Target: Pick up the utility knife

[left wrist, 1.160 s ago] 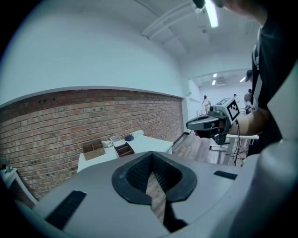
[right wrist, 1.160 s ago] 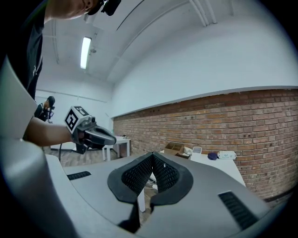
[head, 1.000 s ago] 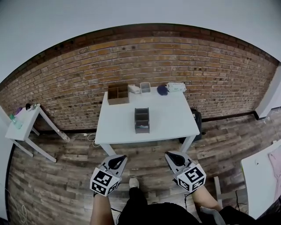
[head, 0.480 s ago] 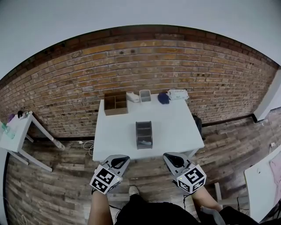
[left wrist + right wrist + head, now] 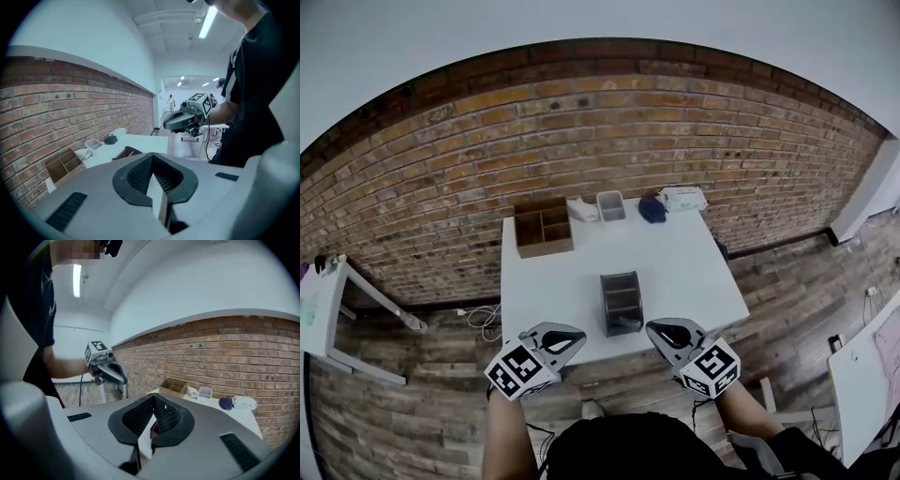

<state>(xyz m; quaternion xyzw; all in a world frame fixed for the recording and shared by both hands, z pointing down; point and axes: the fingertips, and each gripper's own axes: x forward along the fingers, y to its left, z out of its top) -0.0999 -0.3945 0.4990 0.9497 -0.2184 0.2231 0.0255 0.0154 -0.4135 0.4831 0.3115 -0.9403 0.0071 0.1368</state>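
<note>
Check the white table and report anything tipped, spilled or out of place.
Nothing stands out. The wooden divider box, small white bin and white pack line the back edge, and the gray organizer stands upright near the front edge. No spill shows.

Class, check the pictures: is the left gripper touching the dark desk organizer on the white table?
Apart. The head view shows a strip of bare white tabletop between the left gripper, at the table's near edge, and the dark desk organizer.
</note>
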